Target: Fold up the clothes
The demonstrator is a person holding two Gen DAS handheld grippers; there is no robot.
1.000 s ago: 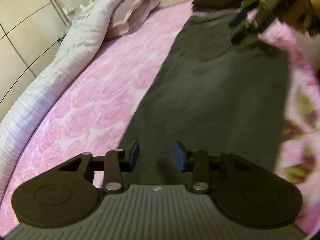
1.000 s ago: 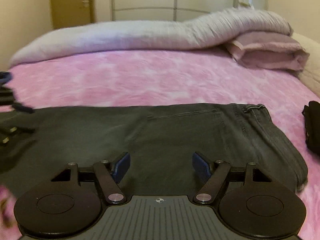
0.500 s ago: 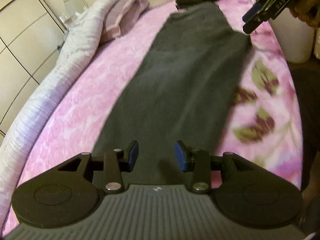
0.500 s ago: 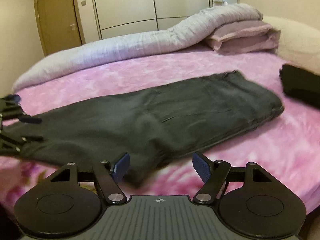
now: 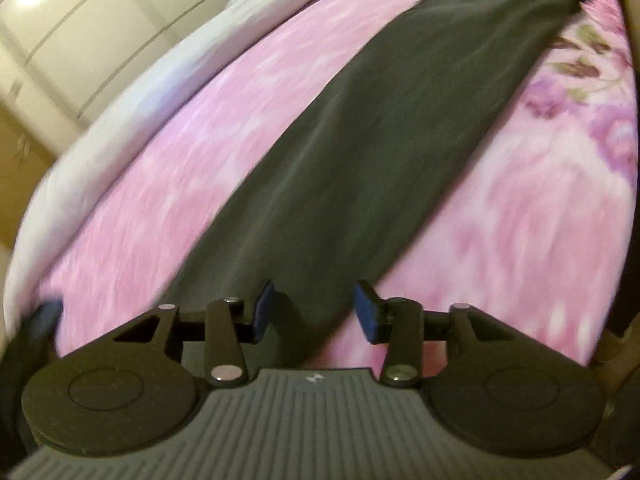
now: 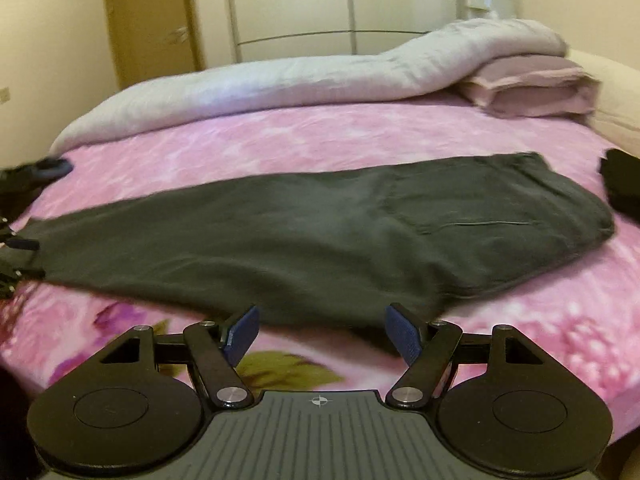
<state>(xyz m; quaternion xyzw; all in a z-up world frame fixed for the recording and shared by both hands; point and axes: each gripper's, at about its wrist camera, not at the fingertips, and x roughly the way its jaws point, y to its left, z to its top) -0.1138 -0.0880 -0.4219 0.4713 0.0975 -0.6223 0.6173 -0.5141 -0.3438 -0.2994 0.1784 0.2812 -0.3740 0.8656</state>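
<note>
Now both tools, left tool [image 5: 314, 312] just widening and right tool [image 6: 322, 334], gape empty over dark trousers [image 6: 320, 240].

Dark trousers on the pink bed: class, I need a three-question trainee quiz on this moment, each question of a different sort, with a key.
1. True or false: the dark trousers lie flat along the pink bedspread.
2. What lies past the trousers' waist end? A) a folded dark garment B) a shoe C) a book
3. Fill in: the right gripper is ___, with nothing between its pads.

Key: 1 true; 2 A; 3 open.
</note>
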